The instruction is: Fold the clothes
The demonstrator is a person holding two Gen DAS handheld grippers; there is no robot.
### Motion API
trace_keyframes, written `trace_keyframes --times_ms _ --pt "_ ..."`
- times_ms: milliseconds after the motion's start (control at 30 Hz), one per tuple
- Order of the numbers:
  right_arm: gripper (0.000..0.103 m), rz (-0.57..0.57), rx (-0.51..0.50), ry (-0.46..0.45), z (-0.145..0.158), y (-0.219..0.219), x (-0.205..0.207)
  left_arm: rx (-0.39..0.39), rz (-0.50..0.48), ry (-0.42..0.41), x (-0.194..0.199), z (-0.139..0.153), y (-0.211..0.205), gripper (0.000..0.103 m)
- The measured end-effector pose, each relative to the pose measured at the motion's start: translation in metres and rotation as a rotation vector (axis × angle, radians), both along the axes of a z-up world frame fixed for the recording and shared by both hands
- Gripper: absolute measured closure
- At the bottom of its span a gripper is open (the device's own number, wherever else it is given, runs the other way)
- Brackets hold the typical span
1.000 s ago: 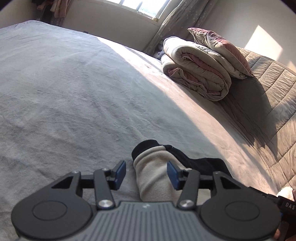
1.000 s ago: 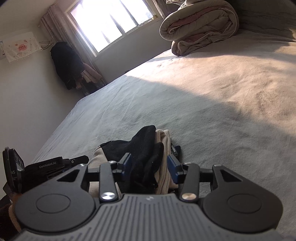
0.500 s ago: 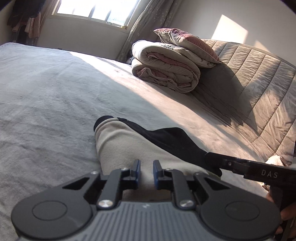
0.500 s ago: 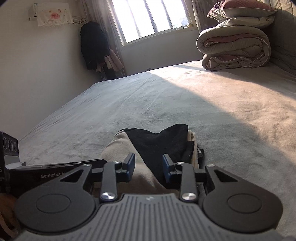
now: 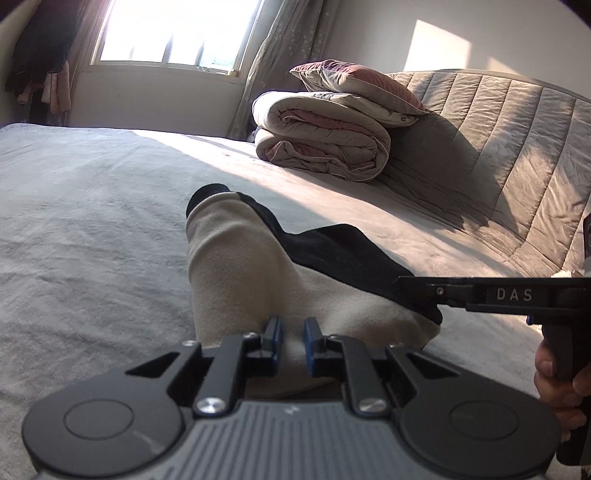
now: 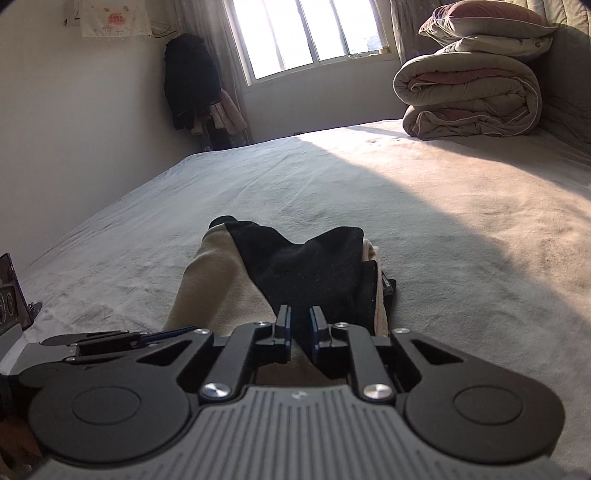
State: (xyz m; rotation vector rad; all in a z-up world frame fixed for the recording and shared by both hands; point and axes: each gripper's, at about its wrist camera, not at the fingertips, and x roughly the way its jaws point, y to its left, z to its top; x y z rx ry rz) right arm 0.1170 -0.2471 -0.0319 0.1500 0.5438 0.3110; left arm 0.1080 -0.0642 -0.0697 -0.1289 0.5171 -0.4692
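Observation:
A beige and black garment (image 5: 236, 266) lies on the grey bed (image 5: 81, 221), stretched away from me. My left gripper (image 5: 292, 341) is shut on its beige near edge. My right gripper (image 6: 299, 328) is shut on the same garment (image 6: 295, 266) where the black part meets the beige. The right gripper also shows in the left wrist view (image 5: 417, 291), gripping the black part. The left gripper shows at the lower left of the right wrist view (image 6: 110, 338). The cloth between the fingers is partly hidden.
A rolled quilt (image 5: 325, 144) with a pillow (image 5: 354, 85) on top lies at the far end by the padded headboard (image 5: 498, 147). A window (image 6: 306, 33) and hanging clothes (image 6: 192, 81) are at the far wall. A wall (image 6: 74, 129) runs along the left.
Both grippers have closed on the garment and dropped lower and level. The garment now lies stretched out flatter in front of them.

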Motion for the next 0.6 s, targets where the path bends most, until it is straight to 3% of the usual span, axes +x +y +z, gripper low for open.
trace_keyframes --times_ms 67,100,200,367,500,567,600 --pt "0.087 0.021 -0.056 0.011 -0.004 0.005 0.004 0.01 0.001 -0.004 -0.001 0.0 -0.002 0.09" --pt "0.092 0.032 -0.079 0.017 -0.006 0.006 0.005 0.016 -0.004 -0.002 0.0 0.001 -0.002 0.09" --pt "0.092 0.061 -0.093 0.043 -0.005 -0.004 0.007 0.048 -0.043 0.013 0.005 0.007 -0.002 0.089" --pt "0.093 0.098 -0.067 0.087 0.001 -0.017 0.007 0.115 -0.158 0.055 0.017 0.022 0.009 0.089" --pt "0.092 0.118 -0.019 0.116 0.005 -0.023 0.007 0.086 -0.179 0.127 0.024 0.034 0.026 0.085" --pt "0.089 0.127 0.015 0.127 0.008 -0.029 0.006 0.073 -0.169 0.156 0.026 0.039 0.032 0.077" --pt "0.088 0.127 0.018 0.126 0.011 -0.031 0.005 0.074 -0.153 0.172 0.026 0.041 0.035 0.062"
